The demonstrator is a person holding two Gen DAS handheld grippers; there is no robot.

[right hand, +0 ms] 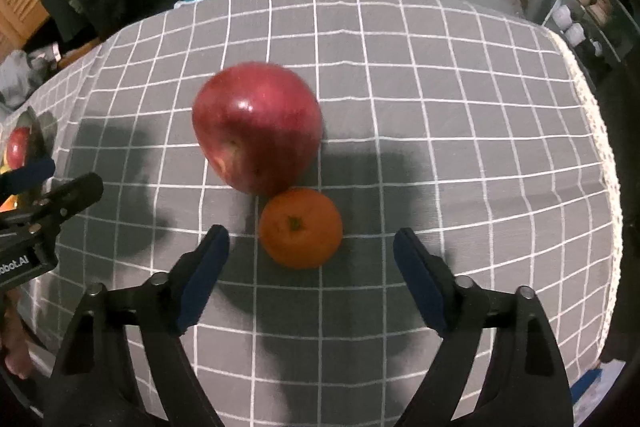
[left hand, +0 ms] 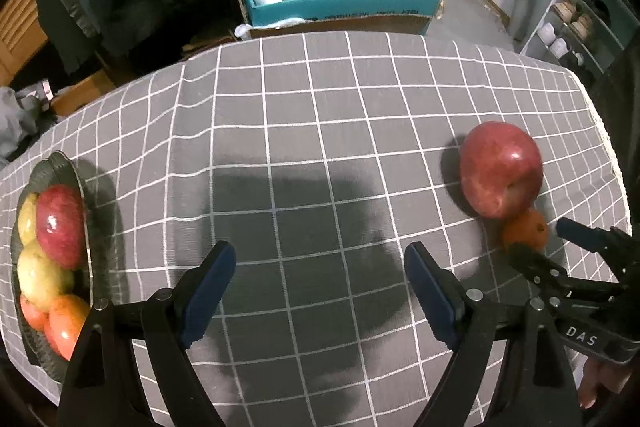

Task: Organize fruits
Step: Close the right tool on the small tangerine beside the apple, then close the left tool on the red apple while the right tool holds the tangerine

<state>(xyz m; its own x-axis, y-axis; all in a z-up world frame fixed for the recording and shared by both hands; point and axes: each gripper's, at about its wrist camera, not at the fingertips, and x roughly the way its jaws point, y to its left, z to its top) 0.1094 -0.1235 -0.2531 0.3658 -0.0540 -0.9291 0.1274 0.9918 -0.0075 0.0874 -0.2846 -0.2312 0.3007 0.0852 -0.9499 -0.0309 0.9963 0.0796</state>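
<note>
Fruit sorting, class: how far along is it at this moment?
Done: several fruits sit in the dish. In hand: nothing; the right gripper is open in front of the orange, the left gripper open over bare cloth. Left: the orange and the apple touching it, both on the table.

My view: apple touching orange, apple behind, on tablecloth; fruit bowl far left; box behind table.
</note>
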